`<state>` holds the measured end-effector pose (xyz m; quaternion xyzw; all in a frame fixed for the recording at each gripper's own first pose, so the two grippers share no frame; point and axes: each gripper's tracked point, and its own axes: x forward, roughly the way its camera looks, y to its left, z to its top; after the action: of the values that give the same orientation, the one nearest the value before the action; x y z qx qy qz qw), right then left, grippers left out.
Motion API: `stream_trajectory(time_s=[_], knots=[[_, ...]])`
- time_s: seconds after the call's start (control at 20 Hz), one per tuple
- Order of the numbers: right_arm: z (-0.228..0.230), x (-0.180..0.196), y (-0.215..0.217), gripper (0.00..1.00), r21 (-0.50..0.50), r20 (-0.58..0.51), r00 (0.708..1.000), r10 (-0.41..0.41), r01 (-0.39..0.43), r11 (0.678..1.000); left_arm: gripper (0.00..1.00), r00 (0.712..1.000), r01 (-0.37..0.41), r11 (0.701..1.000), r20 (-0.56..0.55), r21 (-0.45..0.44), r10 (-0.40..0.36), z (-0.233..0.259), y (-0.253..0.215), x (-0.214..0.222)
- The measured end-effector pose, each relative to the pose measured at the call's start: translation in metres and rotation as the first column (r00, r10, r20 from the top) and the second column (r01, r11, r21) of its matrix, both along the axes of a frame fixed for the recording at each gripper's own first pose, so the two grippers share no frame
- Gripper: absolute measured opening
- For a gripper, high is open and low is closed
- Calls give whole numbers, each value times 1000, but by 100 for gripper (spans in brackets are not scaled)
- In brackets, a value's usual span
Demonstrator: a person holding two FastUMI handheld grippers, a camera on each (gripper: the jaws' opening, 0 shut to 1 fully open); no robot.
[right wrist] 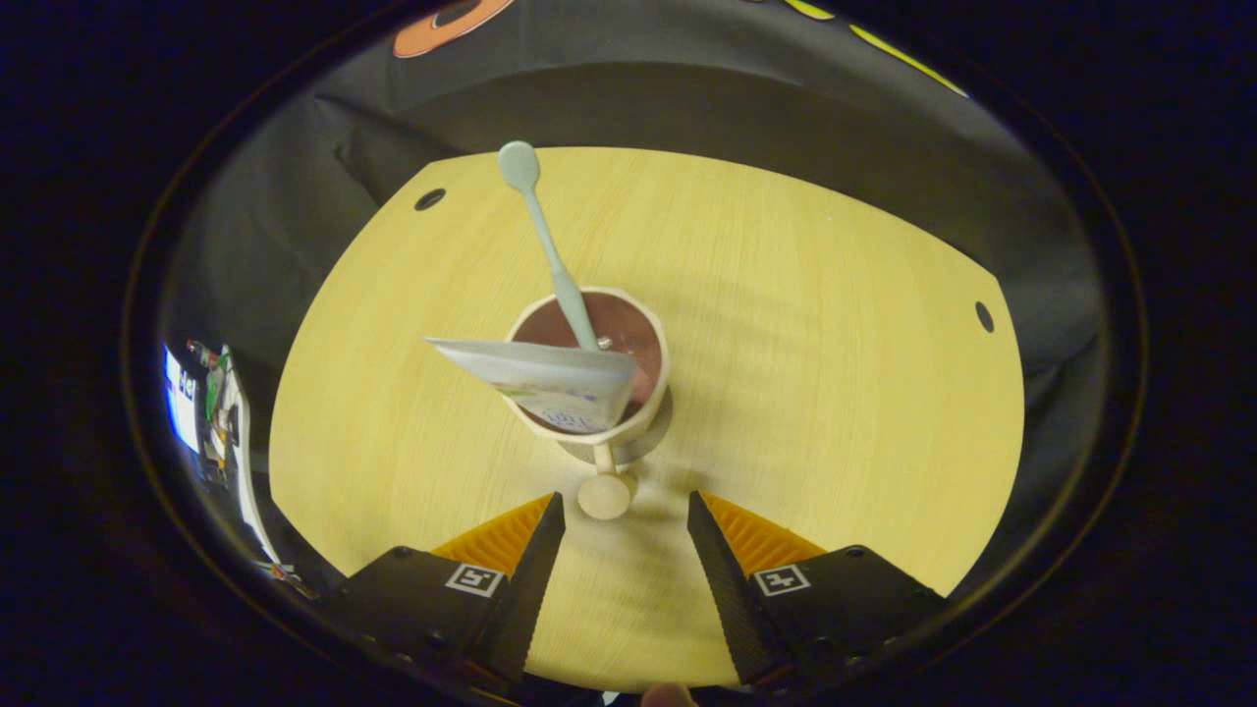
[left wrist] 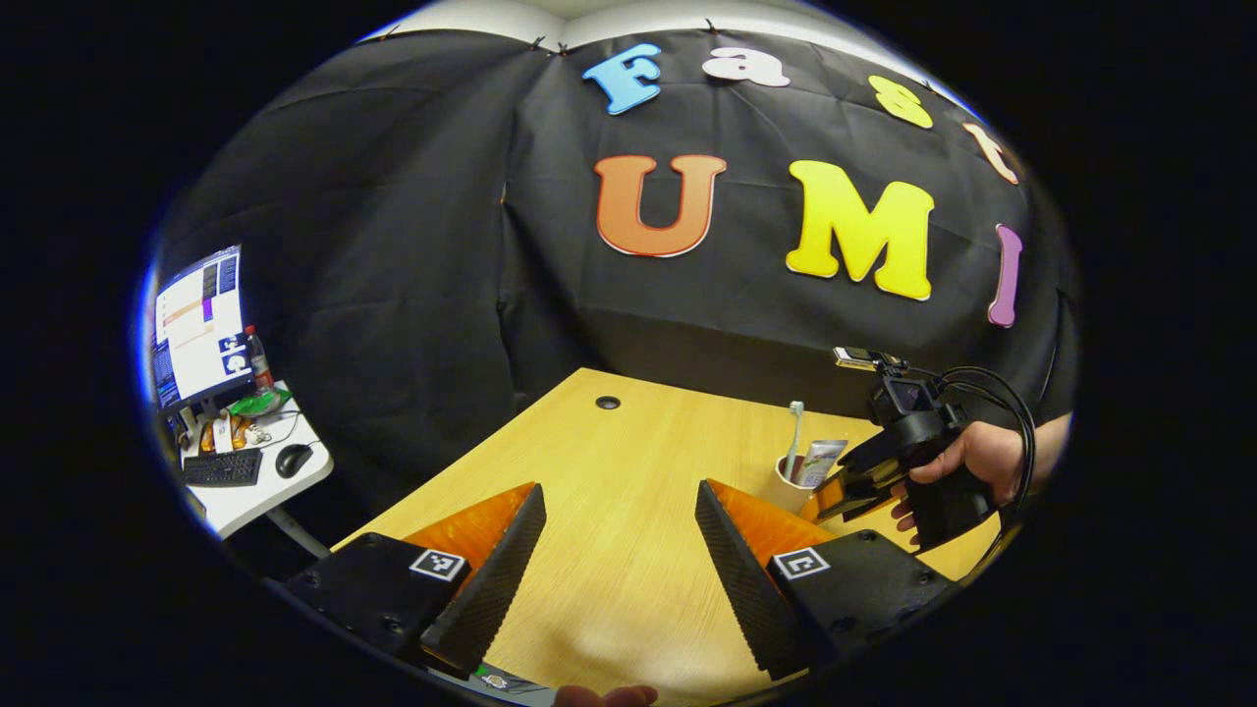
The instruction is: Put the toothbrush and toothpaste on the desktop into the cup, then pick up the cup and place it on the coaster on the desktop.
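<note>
A cream cup (right wrist: 650,339) stands upright on the wooden table (right wrist: 835,324), with what looks like a dark round coaster (right wrist: 661,427) showing under its base. A pale green toothbrush (right wrist: 550,245) and a white toothpaste tube (right wrist: 545,381) lean inside it. My right gripper (right wrist: 624,530) is open, its fingertips just short of the cup's knobbed handle (right wrist: 606,494). In the left gripper view the cup (left wrist: 783,483) sits at the right, with the right gripper (left wrist: 835,503) and the hand (left wrist: 967,462) holding it beside it. My left gripper (left wrist: 619,491) hangs open over bare table, holding nothing.
A white side desk (left wrist: 245,491) beyond the table's left edge carries a monitor, a keyboard, a mouse and a bottle. Cable holes (right wrist: 429,199) (right wrist: 984,316) mark the table's far corners. Black cloth walls close off the back.
</note>
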<state>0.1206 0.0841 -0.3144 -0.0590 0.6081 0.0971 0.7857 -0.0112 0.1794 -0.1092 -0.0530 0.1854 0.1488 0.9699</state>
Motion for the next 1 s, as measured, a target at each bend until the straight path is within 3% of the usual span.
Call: stream_trajectory(time_s=[0.3,0.6,0.75,1.0], knots=[[24,-21,-16,77,40,45,997,-68,66,997,98,994,105,994,20,-16,-105,8,-34,14],[87,-30,-57,77,70,241,959,-147,134,988,98,976,209,977,66,-41,-206,29,-77,35],[133,-27,-85,77,75,391,905,-170,153,985,98,965,252,967,88,-36,-248,44,-93,45],[218,-27,-123,77,81,640,745,-186,175,981,97,947,297,954,138,-40,-289,91,-121,60]])
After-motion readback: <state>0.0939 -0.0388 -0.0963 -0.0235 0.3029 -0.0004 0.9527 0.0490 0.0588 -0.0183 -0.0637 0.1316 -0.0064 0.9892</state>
